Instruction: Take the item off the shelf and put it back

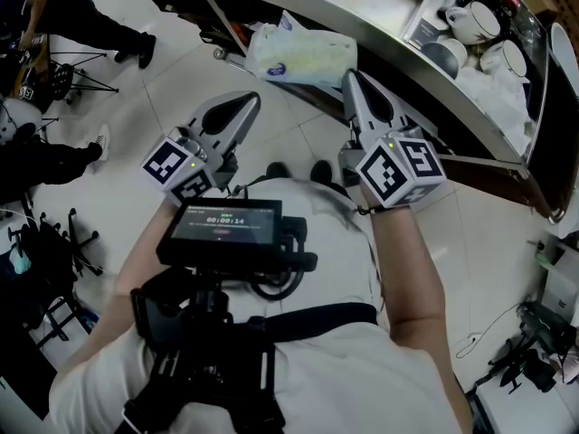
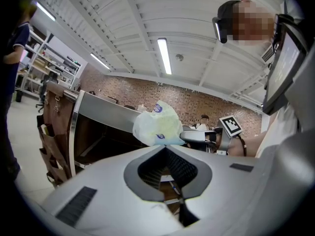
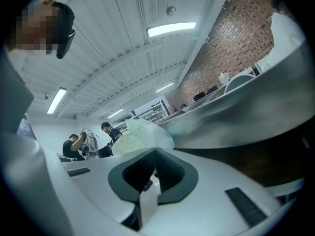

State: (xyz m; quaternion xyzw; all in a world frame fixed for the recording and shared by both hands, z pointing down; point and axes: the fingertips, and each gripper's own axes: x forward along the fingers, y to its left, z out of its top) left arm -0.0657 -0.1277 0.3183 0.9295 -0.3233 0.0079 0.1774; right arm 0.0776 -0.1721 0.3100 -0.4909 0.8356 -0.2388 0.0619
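Observation:
A pale yellow-green plastic bag [image 1: 298, 54] hangs in front of the metal shelf edge [image 1: 398, 61]. My right gripper [image 1: 348, 75] is shut, with its tips on the bag's right lower corner; in the right gripper view the bag [image 3: 140, 134] sits right at the closed tips [image 3: 156, 150]. My left gripper [image 1: 251, 100] is also shut and points at the bag's left lower corner. In the left gripper view its tips [image 2: 165, 146] lie just under the bag [image 2: 157, 124], and I cannot tell whether they touch it. That view also shows the right gripper [image 2: 197, 136] against the bag.
White teapots and bowls [image 1: 475, 21] stand on the shelf at the upper right. A screen rig [image 1: 222, 224] hangs on the person's chest. People [image 1: 54, 16] and stands are at the left on the white tiled floor. Brown pouches [image 2: 51, 132] hang on the shelf's end.

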